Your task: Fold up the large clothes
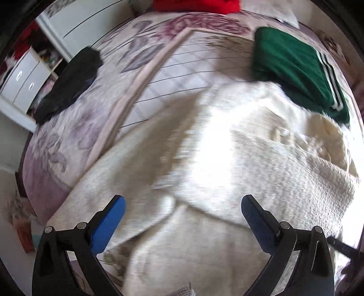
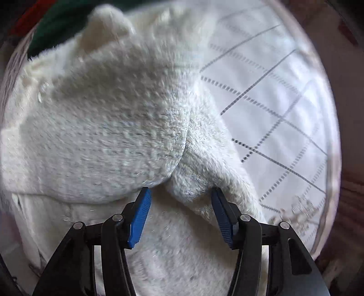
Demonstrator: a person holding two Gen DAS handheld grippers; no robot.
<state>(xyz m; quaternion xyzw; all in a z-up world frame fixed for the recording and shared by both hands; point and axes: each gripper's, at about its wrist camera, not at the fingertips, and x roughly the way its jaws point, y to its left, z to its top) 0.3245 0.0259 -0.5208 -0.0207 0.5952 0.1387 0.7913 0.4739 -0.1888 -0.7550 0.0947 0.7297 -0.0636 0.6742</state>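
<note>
Both the left gripper (image 1: 183,205) and the right gripper (image 2: 180,197) have glossy black linkage arms, silver round pivot pins, and ribbed blue pads (image 2: 140,218) lining the jaws.

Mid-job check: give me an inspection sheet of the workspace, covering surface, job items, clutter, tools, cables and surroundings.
Surface: bed with floral cover; white grid-lined sheet spread on top.
Job's things: cream fleece garment lying partly folded on the sheet, one thick flap over another.
Clutter: folded green garment with white stripes at the far right, touching the fleece edge; black garment at the far left; red fabric at the far edge.
Tools: left tool open wide above the fleece, holding nothing; right tool open, a fleece fold between its tips, not clamped.
Cables: nothing seen.
Surroundings: white drawer unit beside the bed, left; image motion-blurred.
</note>
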